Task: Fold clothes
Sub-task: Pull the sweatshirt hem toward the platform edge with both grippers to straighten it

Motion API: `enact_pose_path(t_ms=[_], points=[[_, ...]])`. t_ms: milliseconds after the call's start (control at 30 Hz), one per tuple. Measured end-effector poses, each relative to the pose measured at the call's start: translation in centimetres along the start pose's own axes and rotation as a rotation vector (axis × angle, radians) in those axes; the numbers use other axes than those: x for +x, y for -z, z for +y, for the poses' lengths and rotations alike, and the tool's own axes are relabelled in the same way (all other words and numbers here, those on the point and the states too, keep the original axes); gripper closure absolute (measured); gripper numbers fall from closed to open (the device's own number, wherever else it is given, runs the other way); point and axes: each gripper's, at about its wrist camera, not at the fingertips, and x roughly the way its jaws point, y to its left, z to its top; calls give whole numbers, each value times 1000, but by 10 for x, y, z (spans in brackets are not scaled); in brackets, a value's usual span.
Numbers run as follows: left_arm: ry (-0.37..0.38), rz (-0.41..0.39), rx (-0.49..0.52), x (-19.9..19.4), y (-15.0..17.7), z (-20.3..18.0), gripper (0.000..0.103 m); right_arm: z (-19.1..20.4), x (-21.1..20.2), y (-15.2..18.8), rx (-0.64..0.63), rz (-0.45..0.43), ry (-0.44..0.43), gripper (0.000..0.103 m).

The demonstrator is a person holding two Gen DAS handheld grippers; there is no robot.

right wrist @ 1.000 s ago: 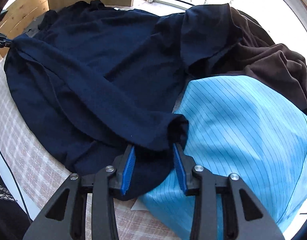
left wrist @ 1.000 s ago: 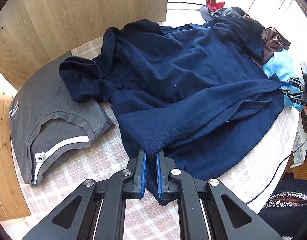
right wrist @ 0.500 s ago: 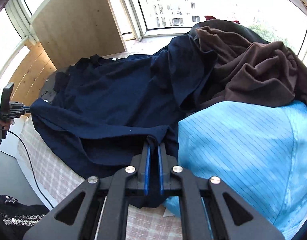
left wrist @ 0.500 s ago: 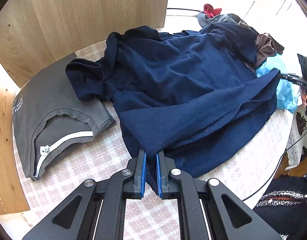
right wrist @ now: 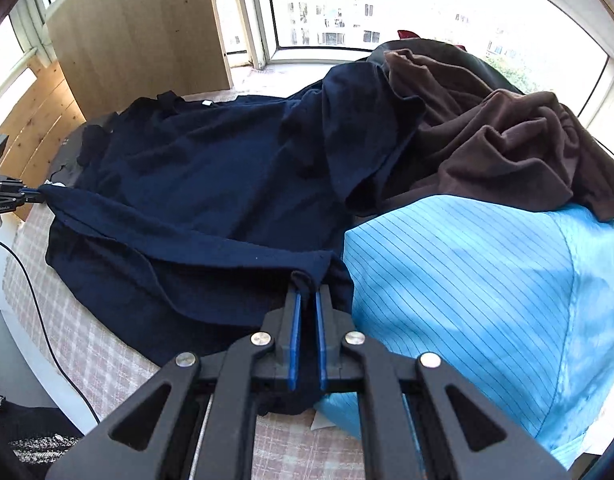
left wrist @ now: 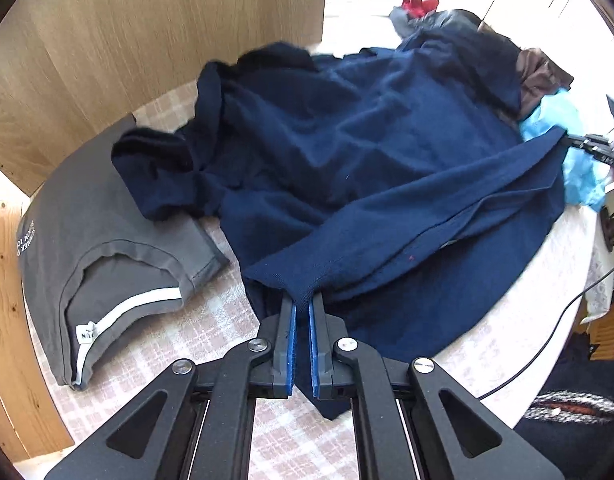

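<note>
Navy shirt (left wrist: pixel 347 152): dark blue knit, spread wide and rumpled on the checked worktop (left wrist: pixel 211 332); near hem corners lifted, pulled taut into a straight folded band.
Grey T-shirt (left wrist: pixel 107 240): folded flat on the worktop, just left of the navy shirt and partly under its bunched sleeve; white neck tape showing.
Light blue striped garment (right wrist: pixel 487 292): mounded right of the navy shirt, touching it.
Brown garment (right wrist: pixel 507 148): crumpled heap on the blue one, behind the navy shirt's right sleeve.
</note>
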Motion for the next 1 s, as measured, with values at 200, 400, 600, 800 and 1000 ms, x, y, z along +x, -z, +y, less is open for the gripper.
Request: enact_pose_path(t_ms=[200,400,600,800,1000], points=[[19,-80,12,-69,44,-8,98,11,-66,22,9,-70,43,96],[47,-103,-6,-118,124,-32,98,32,-124,77,17,-89,58,96],[76,-50,-26,-127,217,-67,98,45,-135,169,43,-39,39,96],[109,75,-145,-68,290,-86,98,52,-80,253,51,111,5,96],[63,66,-135,-68,279,-76,101,60,-25,290,-49,283,83,96]])
